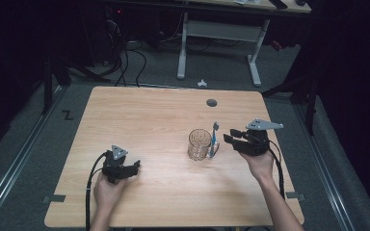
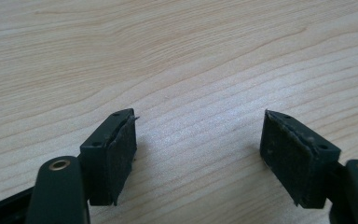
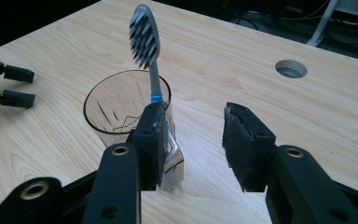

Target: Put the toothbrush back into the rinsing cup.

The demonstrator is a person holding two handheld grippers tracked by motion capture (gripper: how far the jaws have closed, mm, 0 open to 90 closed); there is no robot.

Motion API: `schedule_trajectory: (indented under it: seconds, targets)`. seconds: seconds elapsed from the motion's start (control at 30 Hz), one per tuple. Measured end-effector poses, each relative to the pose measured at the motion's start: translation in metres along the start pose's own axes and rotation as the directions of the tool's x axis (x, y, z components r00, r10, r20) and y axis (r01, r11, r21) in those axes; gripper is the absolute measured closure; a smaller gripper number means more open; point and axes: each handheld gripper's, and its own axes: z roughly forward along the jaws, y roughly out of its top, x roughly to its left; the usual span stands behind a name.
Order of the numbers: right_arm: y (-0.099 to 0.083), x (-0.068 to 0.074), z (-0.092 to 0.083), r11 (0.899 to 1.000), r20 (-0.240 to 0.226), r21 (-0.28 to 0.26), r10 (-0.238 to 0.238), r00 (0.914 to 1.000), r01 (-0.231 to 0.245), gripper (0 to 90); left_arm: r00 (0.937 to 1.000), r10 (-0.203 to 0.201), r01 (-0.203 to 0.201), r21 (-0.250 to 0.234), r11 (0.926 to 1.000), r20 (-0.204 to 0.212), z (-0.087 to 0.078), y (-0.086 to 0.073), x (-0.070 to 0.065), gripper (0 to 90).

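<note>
A clear glass mug (image 1: 199, 144) (image 3: 116, 105) stands right of the middle of the wooden table (image 1: 149, 115). A grey toothbrush (image 1: 215, 131) (image 3: 144, 37) with a blue band stands upright against the mug's right side, bristles up. Its lower end is hidden behind one jaw in the right gripper view. My right gripper (image 1: 229, 135) (image 3: 193, 119) is just right of the mug, open, with nothing between its jaws; the brush is beyond its left jaw. At the front left, my left gripper (image 1: 136, 167) (image 2: 198, 123) rests low over bare wood, open and empty; its jaws (image 3: 9, 86) also appear far off.
A round cable hole (image 1: 212, 102) (image 3: 291, 69) sits near the table's far edge. Beyond the table stands a white-legged desk frame (image 1: 182, 48), with cables (image 1: 125, 62) on the grey floor. Black cables trail from both grippers toward the front edge.
</note>
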Motion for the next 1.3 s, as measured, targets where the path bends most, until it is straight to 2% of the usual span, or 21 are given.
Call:
schedule_trajectory:
  seconds: [0.5, 0.77, 1.3]
  targets:
    - [-0.008, -0.005, -0.011, 1.0, 0.009, -0.018, 0.019, 0.9998, -0.019, 59.9, 1.0, 0.0, 0.0, -0.001, 1.0, 0.0, 0.0, 0.0, 0.0, 27.6]
    - [-0.011, -0.009, -0.016, 0.998, 0.008, -0.025, 0.05, 0.9987, -0.049, 60.2, 1.0, 0.0, 0.0, 0.0, 1.0, 0.0, 0.0, 0.0, 0.0, 27.6]
    - [-0.015, -0.009, -0.025, 0.998, 0.012, -0.045, 0.047, 0.9988, -0.046, 60.2, 1.0, 0.0, 0.0, 0.001, 1.0, 0.0, 0.0, 0.0, 0.0, 27.6]
